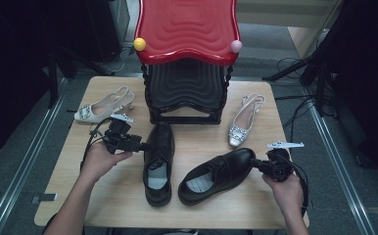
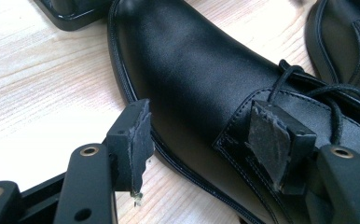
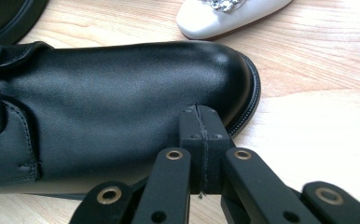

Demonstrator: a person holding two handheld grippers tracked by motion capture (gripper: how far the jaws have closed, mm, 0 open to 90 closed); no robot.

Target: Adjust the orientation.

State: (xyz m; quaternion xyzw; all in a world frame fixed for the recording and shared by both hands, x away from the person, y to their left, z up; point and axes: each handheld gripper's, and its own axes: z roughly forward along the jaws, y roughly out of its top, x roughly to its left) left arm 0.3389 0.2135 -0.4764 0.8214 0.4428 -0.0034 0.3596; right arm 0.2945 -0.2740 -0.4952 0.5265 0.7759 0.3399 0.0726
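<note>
We have two black lace-up dress shoes on the wooden table [image 1: 104, 196], and the work in hand looks like lining them up as a pair in front of the red-topped shoe rack [image 1: 187, 58]. The left shoe [image 1: 158, 161] lies straight, toe toward the rack; the right shoe [image 1: 216, 175] lies slanted, its toe pointing out to the right and its heel close to the left shoe's heel. Our left hand-held gripper [image 1: 140, 146] has its jaws apart, straddling the edge of the left shoe: one pad [image 2: 138, 140] sits outside the sole on the table side, the other [image 2: 273, 137] rests on the leather near the laces, and we cannot tell whether either presses. Our right hand-held gripper [image 3: 200, 123] has its jaws together with nothing between them, and its joined tips sit against the side of the right shoe's toe cap. We judge this a push, not a lift: we should keep the closed tips low, close to the welt, so they do not slide up over the glossy leather, and sweep the toe round toward the left shoe so the shoe pivots about its heel. The left one should merely steady its shoe. The silver slingback pump [image 1: 243, 122] lies near the toe, so we keep clear of it; the white pump [image 1: 101, 107] is well apart.
</note>
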